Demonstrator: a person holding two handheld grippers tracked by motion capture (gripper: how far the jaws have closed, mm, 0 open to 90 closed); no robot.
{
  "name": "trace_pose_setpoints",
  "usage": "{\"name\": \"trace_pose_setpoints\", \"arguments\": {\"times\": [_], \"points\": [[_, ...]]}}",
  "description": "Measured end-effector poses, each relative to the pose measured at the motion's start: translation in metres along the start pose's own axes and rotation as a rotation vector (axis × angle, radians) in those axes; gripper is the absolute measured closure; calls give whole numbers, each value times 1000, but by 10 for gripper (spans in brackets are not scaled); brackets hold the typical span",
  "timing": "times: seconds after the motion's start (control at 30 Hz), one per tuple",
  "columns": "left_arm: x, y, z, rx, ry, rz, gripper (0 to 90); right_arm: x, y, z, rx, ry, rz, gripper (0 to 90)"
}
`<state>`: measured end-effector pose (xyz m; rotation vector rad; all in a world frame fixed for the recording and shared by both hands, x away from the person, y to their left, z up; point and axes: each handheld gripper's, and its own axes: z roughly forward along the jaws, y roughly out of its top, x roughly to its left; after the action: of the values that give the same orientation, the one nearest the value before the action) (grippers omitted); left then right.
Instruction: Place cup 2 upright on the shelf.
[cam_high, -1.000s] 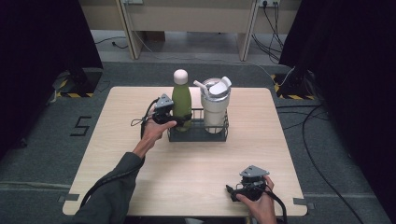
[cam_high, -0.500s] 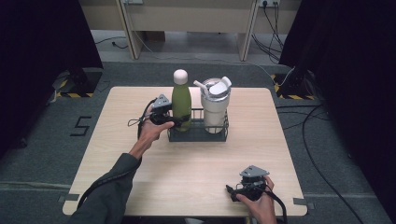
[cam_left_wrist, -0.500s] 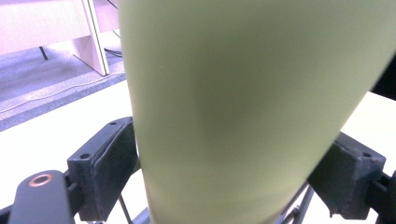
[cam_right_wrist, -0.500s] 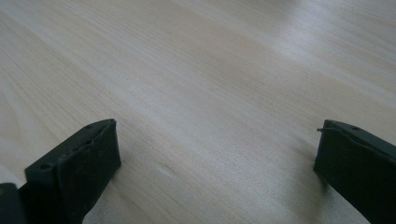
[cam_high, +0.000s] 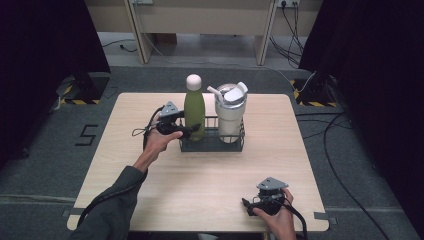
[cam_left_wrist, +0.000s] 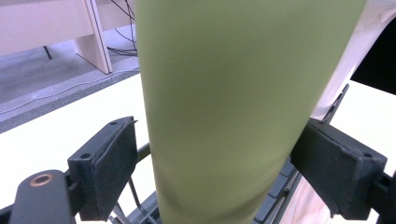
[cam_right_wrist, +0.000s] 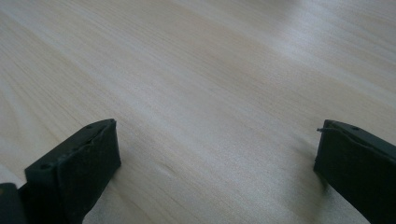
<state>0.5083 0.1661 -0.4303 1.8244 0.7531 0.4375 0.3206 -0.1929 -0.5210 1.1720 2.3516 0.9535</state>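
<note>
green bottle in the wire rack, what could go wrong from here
The left tool grips the green bottle low on its body, so the tall bottle may tip as it lifts. It stands close beside the white tumbler in the wire rack; a tilted lift might knock the tumbler or drag the rack.

A white tumbler (cam_high: 230, 114) with a lid and straw stands upright in the right part of a dark wire rack (cam_high: 235, 146) at the middle of a light wooden table (cam_high: 210, 190). On the grey floor left of the table a figure 5 (cam_high: 86, 135) is marked. Beyond the far edge stand pale furniture legs (cam_high: 138, 30), with cables (cam_high: 295, 20) trailing at the far right.
</note>
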Motion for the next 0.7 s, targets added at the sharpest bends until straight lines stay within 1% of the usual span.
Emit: {"name": "trace_pose_setpoints", "arguments": {"times": [0.17, 0.3, 0.4, 0.5, 0.63, 0.7], "points": [[1, -2, -8, 5, 7, -1, 148, 0, 0, 0, 0, 0, 0, 4], [2, -4, -15, -5, 9, -14, 148, 0, 0, 0, 0, 0, 0, 4], [2, -5, -22, -10, -2, -29, 148, 0, 0, 0, -1, 0, 0, 4], [1, -5, -29, -12, -8, -35, 148, 0, 0, 0, 0, 0, 1, 4], [1, -6, -38, -25, -18, -65, 148, 0, 0, 0, 0, 0, 0, 4], [-1, -7, -41, -25, -21, -68, 148, 0, 0, 0, -1, 0, -1, 4]]}}
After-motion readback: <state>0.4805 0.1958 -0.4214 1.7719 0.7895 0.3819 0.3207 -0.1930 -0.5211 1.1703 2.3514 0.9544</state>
